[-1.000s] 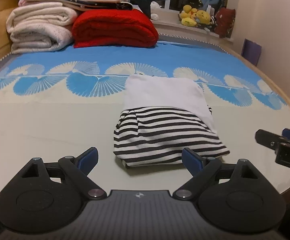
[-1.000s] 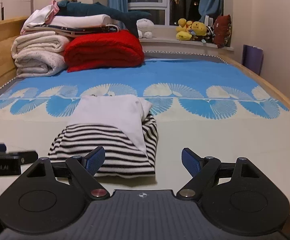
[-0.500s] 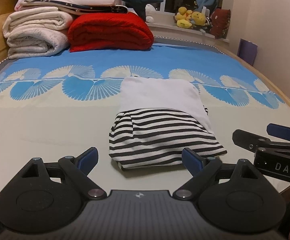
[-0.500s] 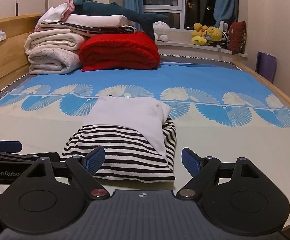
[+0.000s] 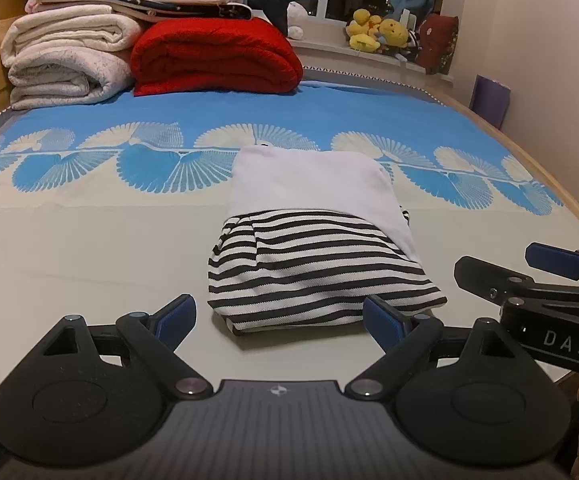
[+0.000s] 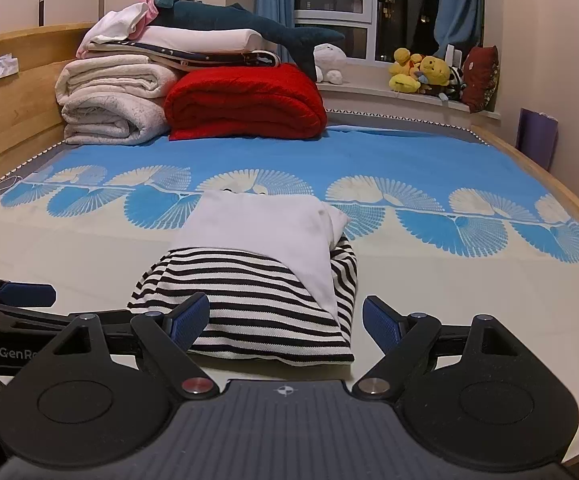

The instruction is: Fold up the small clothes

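— Where's the garment?
— The black-and-white striped cotton top lies folded mid-bed, white panel on top, probably finished.
— And the tongs?
— Left tongs and right tongs hang spread and empty at its near edge, touching nothing.

Near edge of the bed: bare cream sheet lies left and right of the folded striped garment, open for passage on both sides. The garment is the only obstacle mid-bed. The left gripper and right gripper hang side by side at the near edge, jaws spread, each flanking the other's approach. Far left corner is blocked by stacked white blankets and a red blanket. The blue patterned band between is unobstructed.
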Available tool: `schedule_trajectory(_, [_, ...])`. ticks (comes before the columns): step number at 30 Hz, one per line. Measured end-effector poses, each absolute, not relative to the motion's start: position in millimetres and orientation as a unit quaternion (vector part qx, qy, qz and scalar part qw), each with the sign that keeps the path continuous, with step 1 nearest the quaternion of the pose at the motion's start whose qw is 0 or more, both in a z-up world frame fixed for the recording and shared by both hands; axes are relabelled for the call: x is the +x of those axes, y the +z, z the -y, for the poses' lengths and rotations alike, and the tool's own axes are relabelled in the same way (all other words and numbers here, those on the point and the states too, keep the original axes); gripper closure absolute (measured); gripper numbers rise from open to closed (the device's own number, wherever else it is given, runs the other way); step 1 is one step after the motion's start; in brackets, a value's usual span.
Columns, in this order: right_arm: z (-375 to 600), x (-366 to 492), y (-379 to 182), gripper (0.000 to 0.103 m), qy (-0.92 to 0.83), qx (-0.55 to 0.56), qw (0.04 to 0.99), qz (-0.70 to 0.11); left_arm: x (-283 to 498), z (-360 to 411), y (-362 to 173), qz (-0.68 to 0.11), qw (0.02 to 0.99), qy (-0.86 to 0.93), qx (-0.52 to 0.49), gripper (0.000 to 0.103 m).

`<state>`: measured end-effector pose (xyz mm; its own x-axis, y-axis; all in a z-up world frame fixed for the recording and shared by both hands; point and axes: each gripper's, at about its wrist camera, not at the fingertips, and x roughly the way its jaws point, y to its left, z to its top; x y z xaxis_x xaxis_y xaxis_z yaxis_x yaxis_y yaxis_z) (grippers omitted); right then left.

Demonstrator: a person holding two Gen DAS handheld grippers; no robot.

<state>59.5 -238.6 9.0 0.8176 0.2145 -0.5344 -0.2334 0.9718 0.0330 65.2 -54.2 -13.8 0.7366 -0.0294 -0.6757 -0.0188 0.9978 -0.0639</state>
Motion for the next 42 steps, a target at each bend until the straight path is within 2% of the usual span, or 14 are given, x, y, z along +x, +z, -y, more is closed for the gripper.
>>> schedule_trajectory(42, [235.2, 59.0, 7.3, 0.018, 0.126, -0.016, 0.951, -0.281, 66.4, 50.3, -17.1, -0.366, 0.930, -0.001, -0.034, 0.010])
